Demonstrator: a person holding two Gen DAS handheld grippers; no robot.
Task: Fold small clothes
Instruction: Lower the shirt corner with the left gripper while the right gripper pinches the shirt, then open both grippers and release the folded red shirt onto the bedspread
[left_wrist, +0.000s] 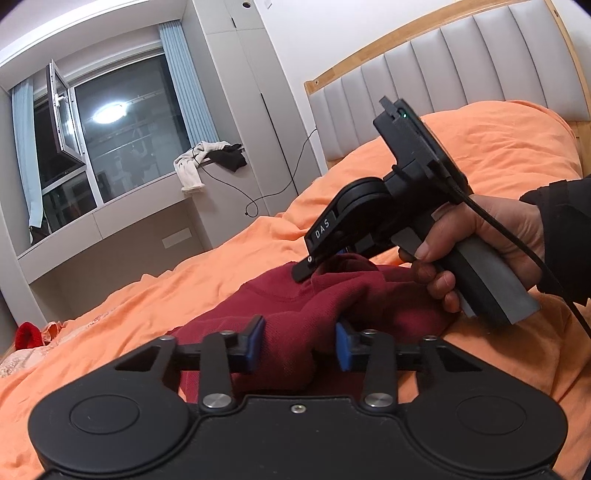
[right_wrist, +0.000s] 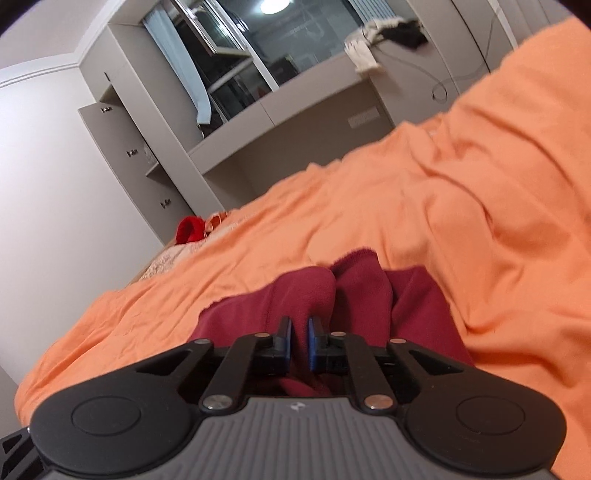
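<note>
Dark red garment (left_wrist: 295, 306), plain and unpatterned, lies on an orange bedspread (left_wrist: 184, 288), likewise plain. Left gripper (left_wrist: 301, 341) is black with blue pads (left_wrist: 256, 341); right gripper (right_wrist: 299, 341) shows the same black linkage and blue pads (right_wrist: 314, 341), over a grey ribbed body. Headboard (left_wrist: 443, 70) is pale grey in vertical panels with a light wood frame; curtains (left_wrist: 184, 77) pale blue; a bright red item (left_wrist: 27, 334) lies at the bed's far edge.

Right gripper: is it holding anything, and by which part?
The right gripper is shut on a raised fold of the dark red garment, near its upper edge on the orange bedcover.
</note>
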